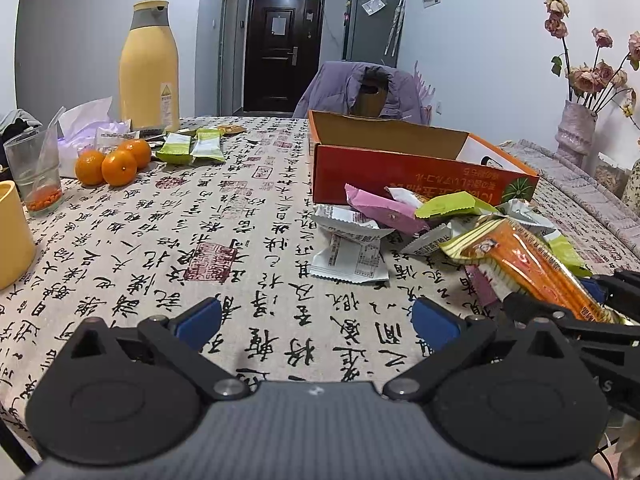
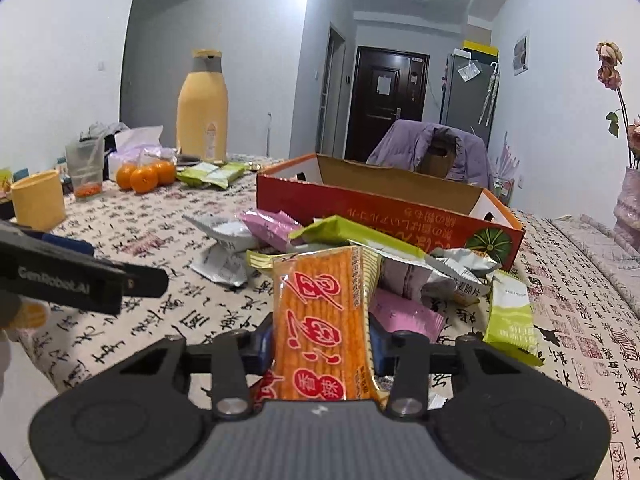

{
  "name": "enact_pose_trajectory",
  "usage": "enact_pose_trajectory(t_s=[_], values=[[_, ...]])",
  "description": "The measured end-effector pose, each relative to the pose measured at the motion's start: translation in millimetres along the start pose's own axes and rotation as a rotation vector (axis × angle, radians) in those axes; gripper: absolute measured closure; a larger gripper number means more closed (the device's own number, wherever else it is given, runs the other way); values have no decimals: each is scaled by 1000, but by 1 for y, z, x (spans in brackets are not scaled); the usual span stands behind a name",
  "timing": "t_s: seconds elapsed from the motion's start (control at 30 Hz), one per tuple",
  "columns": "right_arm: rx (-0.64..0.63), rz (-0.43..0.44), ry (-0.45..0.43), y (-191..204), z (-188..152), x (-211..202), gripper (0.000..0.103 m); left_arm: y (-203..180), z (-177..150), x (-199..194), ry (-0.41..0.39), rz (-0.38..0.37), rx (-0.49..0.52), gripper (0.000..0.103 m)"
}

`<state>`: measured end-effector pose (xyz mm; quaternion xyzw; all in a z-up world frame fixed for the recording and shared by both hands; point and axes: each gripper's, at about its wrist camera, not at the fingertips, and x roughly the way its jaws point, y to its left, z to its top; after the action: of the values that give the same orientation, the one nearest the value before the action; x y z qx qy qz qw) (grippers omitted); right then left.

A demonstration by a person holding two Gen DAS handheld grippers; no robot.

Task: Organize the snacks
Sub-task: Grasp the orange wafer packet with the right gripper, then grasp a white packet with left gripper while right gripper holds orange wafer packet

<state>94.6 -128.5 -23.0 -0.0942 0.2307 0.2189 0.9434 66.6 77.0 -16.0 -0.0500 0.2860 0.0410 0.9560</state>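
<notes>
Indoors, a table under a cloth printed with black calligraphy [image 1: 224, 240] fills a pale-walled room. At left stand a yellow cup [image 1: 12, 232], three oranges [image 1: 116, 164] and a tall yellow flask [image 1: 150, 68]. The left gripper [image 1: 316, 320] hovers wide open, empty. Centre-back is a dark door [image 1: 282, 44]. Rightward, an open orange box [image 1: 400, 160] sits behind a pile of snack packets [image 1: 384, 216]. The right gripper [image 2: 320, 344] clamps an orange snack pack [image 2: 320, 320] above the pile.

Orange snack packet [image 2: 320, 320]: lower end hidden behind gripper body, bottom centre. Yellow cup [image 1: 12, 236]: cut off at left edge.
</notes>
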Motion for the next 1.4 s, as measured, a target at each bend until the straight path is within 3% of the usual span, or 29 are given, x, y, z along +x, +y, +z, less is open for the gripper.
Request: enact_pose_trajectory(t_s=[0.37,0.7,1.4], values=[[106,34,-78,-32,16,-27,61,-10,3,0,17,4,-7,0],[175,-11,-106,-64,14,-37,61,-27,6,-1,27,-10,14,0],[274,-80,-82,-141,-32,-46,61,-139,1,20,133,-170,79,0]])
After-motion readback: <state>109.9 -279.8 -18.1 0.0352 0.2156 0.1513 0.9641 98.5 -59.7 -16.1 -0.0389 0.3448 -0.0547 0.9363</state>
